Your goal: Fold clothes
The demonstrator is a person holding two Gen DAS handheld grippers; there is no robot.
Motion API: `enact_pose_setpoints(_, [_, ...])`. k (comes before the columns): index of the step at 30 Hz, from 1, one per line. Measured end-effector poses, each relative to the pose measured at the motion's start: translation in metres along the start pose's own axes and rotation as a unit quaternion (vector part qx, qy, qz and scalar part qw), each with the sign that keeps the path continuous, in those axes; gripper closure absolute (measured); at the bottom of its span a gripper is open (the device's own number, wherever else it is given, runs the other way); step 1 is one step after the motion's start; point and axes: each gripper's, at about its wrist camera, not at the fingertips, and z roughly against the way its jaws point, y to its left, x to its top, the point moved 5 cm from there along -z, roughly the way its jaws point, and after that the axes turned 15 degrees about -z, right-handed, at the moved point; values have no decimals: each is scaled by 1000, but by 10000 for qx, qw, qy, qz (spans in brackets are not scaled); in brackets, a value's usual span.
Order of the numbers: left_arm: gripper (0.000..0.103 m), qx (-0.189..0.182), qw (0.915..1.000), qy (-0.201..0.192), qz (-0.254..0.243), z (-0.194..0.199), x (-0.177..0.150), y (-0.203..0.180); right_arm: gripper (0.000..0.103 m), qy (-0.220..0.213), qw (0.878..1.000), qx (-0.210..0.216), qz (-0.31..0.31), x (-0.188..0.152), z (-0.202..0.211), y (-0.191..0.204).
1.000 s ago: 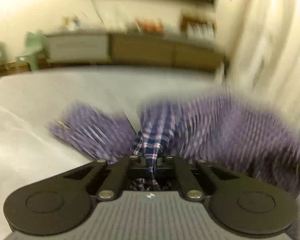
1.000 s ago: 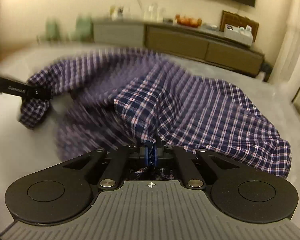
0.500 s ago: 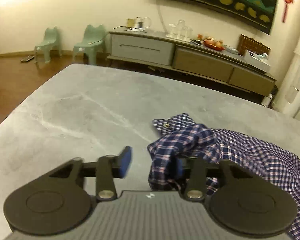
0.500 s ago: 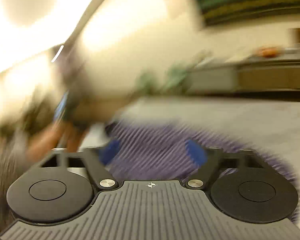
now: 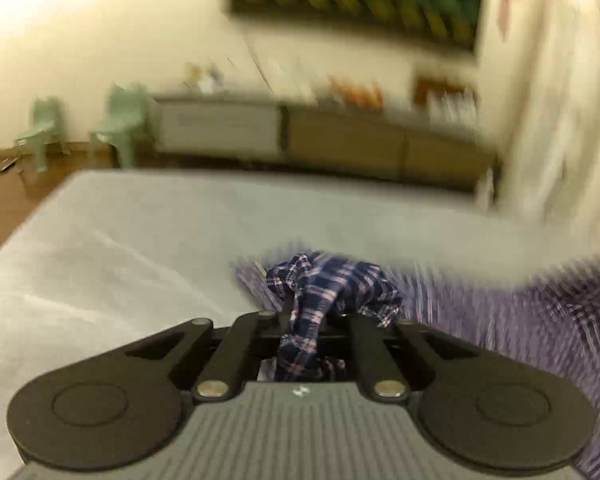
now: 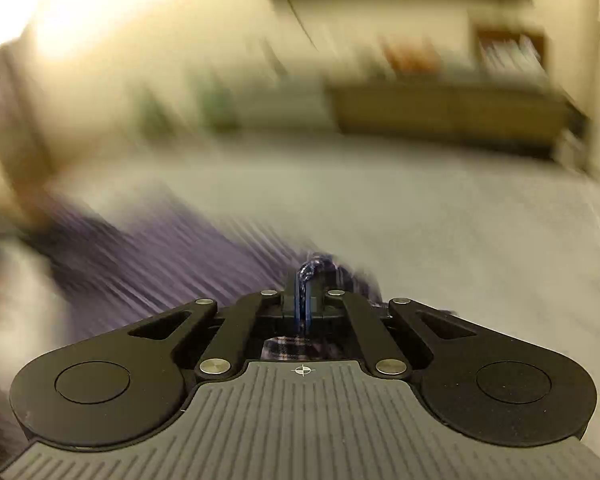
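A navy plaid shirt (image 5: 332, 284) lies on the grey table (image 5: 140, 240). My left gripper (image 5: 306, 316) is shut on a bunched fold of the shirt; the rest of the cloth trails off blurred to the right. In the right wrist view my right gripper (image 6: 306, 292) is shut on a thin edge of the same shirt (image 6: 160, 256), which stretches blurred to the left over the table (image 6: 460, 248). Both views are motion-blurred.
A long sideboard (image 5: 320, 136) with small items on top stands beyond the table's far edge. Two green chairs (image 5: 116, 124) stand on the wooden floor at the left. A pale curtain (image 5: 552, 120) hangs at the right.
Half a second ago both grippers were open over the shirt. Now both are shut on the cloth and moving fast.
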Motion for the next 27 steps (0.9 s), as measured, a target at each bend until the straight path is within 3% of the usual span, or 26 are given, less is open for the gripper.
enact_pose_setpoints(2, [97,114,9993,-90,334,26,-8,30,103,-16,9995,254,179,-10,8,14])
enact_pose_setpoints(4, [95,437,9978,426,243,26,-29,52,103,-31,9981,507,358,-20,16,28])
enact_pose_setpoints(6, [90,858,9910,1020,69,16,-48,67,102,-47,9956,760,537,-30,24,42])
enact_pose_setpoints(8, [83,1165,9870,1090,-217,18,-53,70,88,-62,9923,1013,715,-40,32,56])
enact_pose_setpoints(11, [44,1713,9814,705,-509,37,-40,70,83,-85,9854,1389,981,-55,45,77])
enact_pose_setpoints(12, [41,1873,9790,564,-570,42,-35,69,77,-93,9826,1514,1069,-60,49,84])
enact_pose_setpoints(14, [40,1918,9791,295,-614,44,-23,58,33,-702,9774,1973,300,-41,78,62])
enact_pose_setpoints(15, [40,1931,9790,159,-636,45,-18,53,24,-1006,9704,2195,-90,-31,93,50])
enact_pose_setpoints(16, [40,1866,9802,10,-656,45,-9,46,12,-1110,9731,1990,-332,-21,87,37])
enact_pose_setpoints(18, [39,1903,9784,-344,-728,47,5,32,12,-1309,9757,1561,-810,-2,76,11])
enact_pose_setpoints(21, [26,2069,9732,-542,-839,47,17,18,12,-923,9823,1179,-1128,14,39,-4])
enact_pose_setpoints(22, [19,1711,9795,-165,-1047,35,10,14,12,-677,9835,1233,-1137,16,24,-4])
enact_pose_setpoints(24, [18,979,9828,588,-1451,12,-5,5,12,-183,9840,1343,-1152,18,-6,-5])
enact_pose_setpoints(25, [26,647,9795,927,-1667,2,-12,1,13,6,9828,1458,-1136,12,-14,-1])
enact_pose_setpoints(27, [29,712,9618,928,-2474,7,-27,-7,26,383,9787,1688,-1100,-1,-29,7])
